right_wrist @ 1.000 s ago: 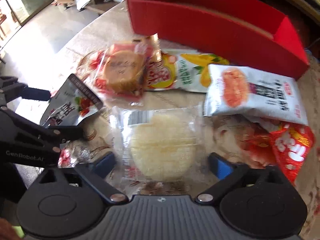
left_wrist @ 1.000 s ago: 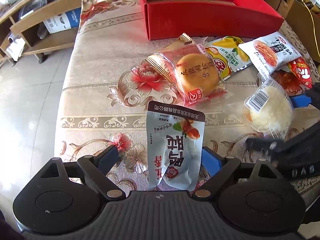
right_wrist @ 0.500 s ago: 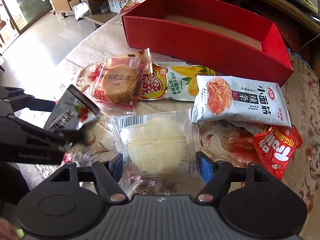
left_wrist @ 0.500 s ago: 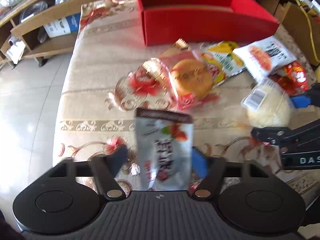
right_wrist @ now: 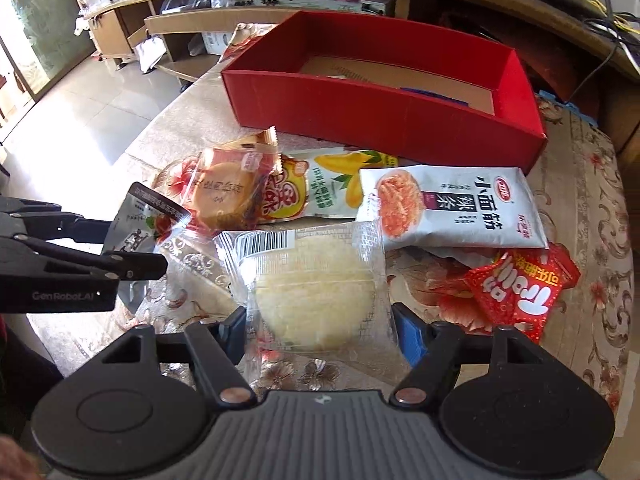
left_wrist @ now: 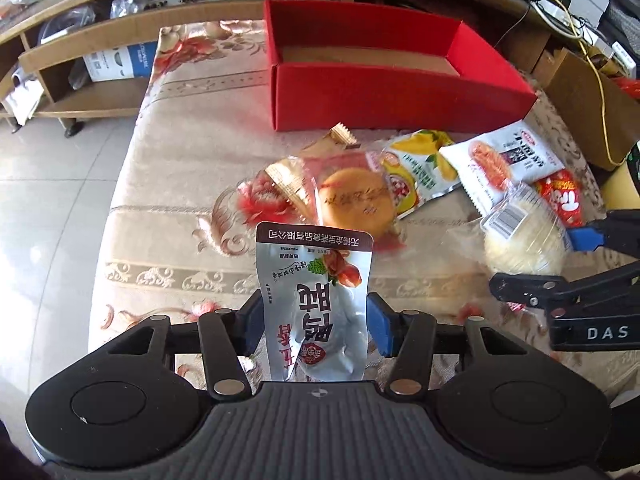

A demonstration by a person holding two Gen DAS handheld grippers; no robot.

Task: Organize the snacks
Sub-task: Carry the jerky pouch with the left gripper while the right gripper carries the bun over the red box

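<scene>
My left gripper (left_wrist: 316, 322) is shut on a silver snack pouch (left_wrist: 314, 300) and holds it above the table; the pouch also shows in the right wrist view (right_wrist: 140, 232). My right gripper (right_wrist: 320, 332) is shut on a clear-wrapped white cake (right_wrist: 316, 292), also in the left wrist view (left_wrist: 524, 240). An open red box (right_wrist: 380, 120) stands at the far side of the table (left_wrist: 180, 184). Between lie a round pastry pack (left_wrist: 352, 200), a yellow mango pack (right_wrist: 332, 192), a white noodle-snack bag (right_wrist: 452, 208) and a red packet (right_wrist: 520, 296).
The table has a floral cloth; its left edge drops to a tiled floor (left_wrist: 52, 184). Wooden shelves (left_wrist: 80, 80) with clutter stand behind. A cardboard box (left_wrist: 592, 100) and cables sit at the far right.
Both grippers have closed on their snacks and lifted up and back. The left pouch and the white cake have risen off the table. More of the red box's inside shows.
</scene>
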